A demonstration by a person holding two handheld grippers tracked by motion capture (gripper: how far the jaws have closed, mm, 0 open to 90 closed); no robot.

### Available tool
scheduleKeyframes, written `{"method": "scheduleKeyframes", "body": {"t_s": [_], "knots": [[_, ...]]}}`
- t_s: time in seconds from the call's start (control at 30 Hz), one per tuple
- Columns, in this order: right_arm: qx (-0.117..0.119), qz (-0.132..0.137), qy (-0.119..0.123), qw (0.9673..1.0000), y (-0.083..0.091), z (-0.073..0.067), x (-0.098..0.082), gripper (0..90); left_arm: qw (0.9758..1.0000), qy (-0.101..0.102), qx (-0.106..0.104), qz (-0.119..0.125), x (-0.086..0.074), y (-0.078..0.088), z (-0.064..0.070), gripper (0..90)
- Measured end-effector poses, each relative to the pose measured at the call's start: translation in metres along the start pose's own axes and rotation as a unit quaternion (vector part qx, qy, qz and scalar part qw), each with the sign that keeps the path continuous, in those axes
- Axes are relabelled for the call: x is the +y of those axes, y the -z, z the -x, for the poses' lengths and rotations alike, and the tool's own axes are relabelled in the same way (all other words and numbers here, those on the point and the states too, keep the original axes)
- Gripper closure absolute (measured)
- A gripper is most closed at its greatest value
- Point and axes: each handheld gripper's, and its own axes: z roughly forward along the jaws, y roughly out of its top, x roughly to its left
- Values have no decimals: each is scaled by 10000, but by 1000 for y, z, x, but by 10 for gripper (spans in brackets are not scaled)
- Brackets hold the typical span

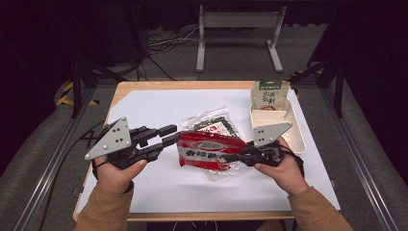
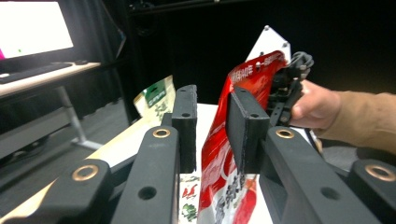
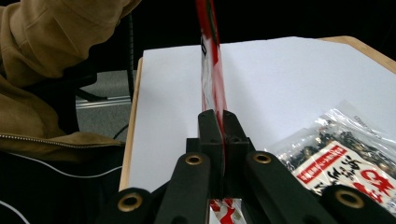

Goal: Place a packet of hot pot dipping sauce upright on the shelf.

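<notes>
A red snack bag (image 1: 207, 149) hangs in the air above the white sheet, held between my two hands. My right gripper (image 1: 226, 158) is shut on its right edge; in the right gripper view the jaws (image 3: 218, 116) are pressed flat together on the thin red bag (image 3: 212, 70). My left gripper (image 1: 176, 133) is at the bag's left end with its jaws apart. In the left gripper view the red bag (image 2: 219, 154) runs between the two pads (image 2: 187, 121), lying against the right one and clear of the left one. The right gripper (image 2: 285, 88) grips the bag's far end.
A clear bag of dark snacks with a red and white label (image 1: 214, 124) lies on the white sheet (image 1: 154, 106) behind the red bag. A beige tray (image 1: 296, 134) at the right holds an upright green and white bag (image 1: 269, 94). The wooden table edge (image 1: 192, 85) borders the sheet.
</notes>
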Motion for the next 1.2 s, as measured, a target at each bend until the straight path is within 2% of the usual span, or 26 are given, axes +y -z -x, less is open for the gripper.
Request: {"method": "scheduleKeyframes", "body": {"t_s": [0.13, 0.27, 0.37, 0.6, 0.9, 1.2], "knots": [[-40, -115, -16, 9999, 6, 2, 3, 893, 10000, 38, 54, -26, -1, -1, -2, 595], [-86, -216, -42, 9997, 12, 5, 4, 893, 9999, 108, 34, -76, -2, 0, -3, 576], [-173, -319, -76, 9993, 21, 9, 5, 893, 9997, 170, 83, -135, -4, 2, -7, 523], [-341, -380, -128, 9986, 37, 15, 9, 893, 9991, 270, 132, -303, -10, 3, -14, 481], [-705, -332, -217, 9967, 66, 31, 18, 893, 9967, 417, 350, -602, -20, 2, -23, 408], [-897, -347, -238, 9951, 80, 47, 29, 893, 9932, 585, 465, -893, -32, -2, -33, 317]]}}
